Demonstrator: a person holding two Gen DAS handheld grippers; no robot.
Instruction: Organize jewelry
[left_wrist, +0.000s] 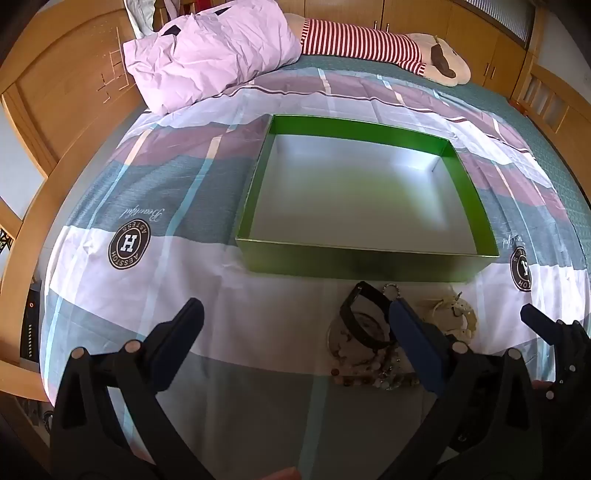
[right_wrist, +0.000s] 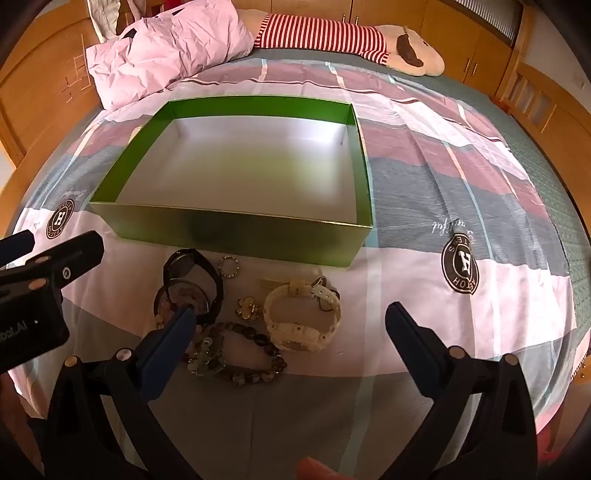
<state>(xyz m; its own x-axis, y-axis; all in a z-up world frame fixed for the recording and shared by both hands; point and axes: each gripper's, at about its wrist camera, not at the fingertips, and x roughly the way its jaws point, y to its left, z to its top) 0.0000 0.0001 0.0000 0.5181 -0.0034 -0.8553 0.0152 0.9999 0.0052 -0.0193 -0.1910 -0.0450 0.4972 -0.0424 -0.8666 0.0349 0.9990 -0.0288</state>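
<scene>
Right wrist view: a glossy green rectangular box (right_wrist: 236, 236) with a silvery floor sits empty on the bed's patchwork quilt (right_wrist: 461, 192); beaded bracelets (right_wrist: 240, 354), a cream watch (right_wrist: 303, 317) and a black watch (right_wrist: 195, 280) lie just beside its near wall. Both the right gripper (right_wrist: 288, 325) and the left gripper (left_wrist: 295, 325) stand wide apart, holding nothing.

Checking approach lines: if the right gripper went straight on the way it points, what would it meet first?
Probably the cream watch, which lies between the open fingers of the right gripper, on the bedspread just short of the green box. Depth is uncertain.
</scene>
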